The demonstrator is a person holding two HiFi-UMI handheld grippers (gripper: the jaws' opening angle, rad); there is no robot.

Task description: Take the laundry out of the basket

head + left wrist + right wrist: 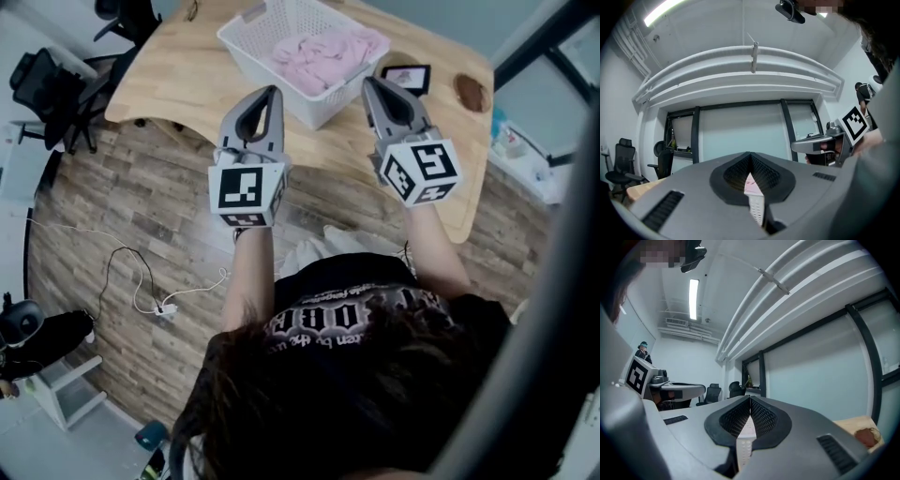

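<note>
A white mesh basket (258,52) stands on the wooden table (178,89) and holds crumpled pink laundry (323,52). Both grippers are raised in front of it, short of its near wall. My left gripper (273,92) points at the basket's near left side with its jaws shut and nothing between them. My right gripper (369,84) sits by the basket's near right corner, also shut and empty. In the left gripper view the left gripper (750,157) shows a sliver of pink laundry (751,184) below its closed tips. The right gripper (750,401) shows only a strip of the basket (743,446).
A black-framed picture (406,77) and a brown round object (472,92) lie on the table right of the basket. Black office chairs (47,84) stand at the left. A white cable (141,281) trails over the wood floor.
</note>
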